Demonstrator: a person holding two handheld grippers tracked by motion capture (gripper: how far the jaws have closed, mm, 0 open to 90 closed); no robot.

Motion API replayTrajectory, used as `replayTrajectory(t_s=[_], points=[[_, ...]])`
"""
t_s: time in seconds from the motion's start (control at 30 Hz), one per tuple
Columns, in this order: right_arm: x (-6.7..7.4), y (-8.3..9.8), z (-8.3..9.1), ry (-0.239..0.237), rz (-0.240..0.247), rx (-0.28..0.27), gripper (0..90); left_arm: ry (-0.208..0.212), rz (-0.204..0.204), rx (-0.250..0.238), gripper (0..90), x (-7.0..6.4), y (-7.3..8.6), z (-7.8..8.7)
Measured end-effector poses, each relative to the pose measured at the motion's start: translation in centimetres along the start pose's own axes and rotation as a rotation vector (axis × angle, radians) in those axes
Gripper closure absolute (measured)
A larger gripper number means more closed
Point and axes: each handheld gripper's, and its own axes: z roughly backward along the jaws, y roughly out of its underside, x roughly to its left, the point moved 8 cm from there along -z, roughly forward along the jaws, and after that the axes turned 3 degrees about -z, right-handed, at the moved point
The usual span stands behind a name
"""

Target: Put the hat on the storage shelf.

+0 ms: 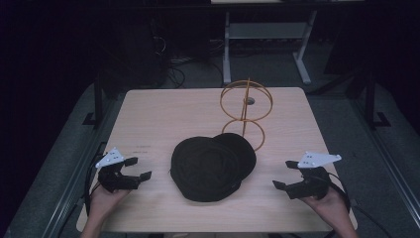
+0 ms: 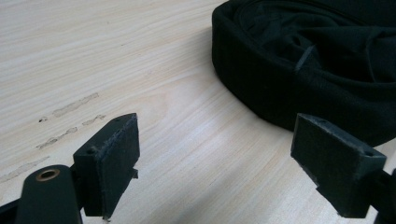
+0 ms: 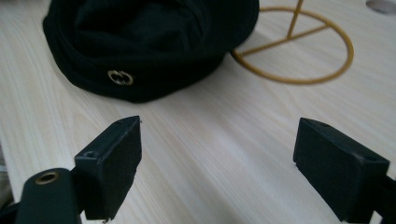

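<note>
With jaws spread wide and empty, the left gripper (image 1: 137, 168) at lower left and right gripper (image 1: 286, 174) at lower right flank the black cap (image 1: 210, 167) at centre, whose far edge touches the gold wire stand (image 1: 246, 110); a careless lift could topple it.

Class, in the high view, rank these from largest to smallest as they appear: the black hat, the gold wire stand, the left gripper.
1. Black hat
2. Gold wire stand, thin-framed and farther off, so unsure
3. Left gripper
</note>
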Motion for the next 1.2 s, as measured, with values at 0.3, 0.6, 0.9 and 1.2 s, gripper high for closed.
replayTrajectory(t_s=[0.3,0.6,0.9,1.2], points=[[1.3,-2.4,-0.5,-0.038,0.048,0.006,15.2,-0.024,-0.007,-0.004,15.3,0.3,-0.1,0.1],[3.6,-5.3,-2.3,-0.091,0.128,0.027,16.0,-0.025,-0.003,-0.017,15.3,0.3,-0.2,0.3],[6.9,-6.7,-4.8,-0.151,0.234,0.088,20.8,-0.013,-0.011,-0.014,15.3,0.1,-0.3,0.1],[9.6,-7.4,-6.9,-0.193,0.340,0.110,33.2,-0.010,-0.013,-0.007,15.3,0.0,-0.3,-0.1]])
